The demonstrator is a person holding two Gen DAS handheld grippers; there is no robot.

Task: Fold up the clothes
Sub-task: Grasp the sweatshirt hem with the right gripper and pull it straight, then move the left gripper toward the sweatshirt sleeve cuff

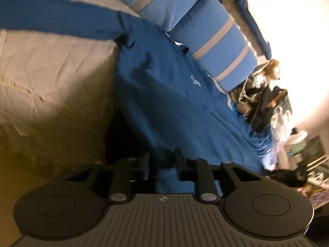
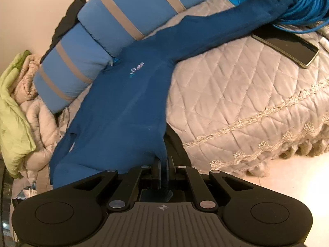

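Note:
A blue long-sleeved sweater (image 1: 164, 94) lies spread on a quilted beige bedspread (image 1: 51, 72), chest logo up, one sleeve stretched towards the upper left. My left gripper (image 1: 164, 160) is shut on the ribbed hem at one bottom corner; blue cloth bunches between its fingers. In the right wrist view the same sweater (image 2: 123, 107) runs away from me, with its other sleeve reaching to the upper right. My right gripper (image 2: 163, 162) is shut on the opposite hem corner, a thin fold of fabric pinched between its pads.
Blue pillows with grey stripes (image 2: 86, 47) lie by the sweater's collar. A phone (image 2: 287, 47) and a coil of blue cable (image 2: 308, 6) rest on the bedspread (image 2: 236, 94) near the sleeve end. A green and beige blanket (image 2: 14, 103) is heaped at the left. Clutter and a soft toy (image 1: 273, 68) stand beyond the bed.

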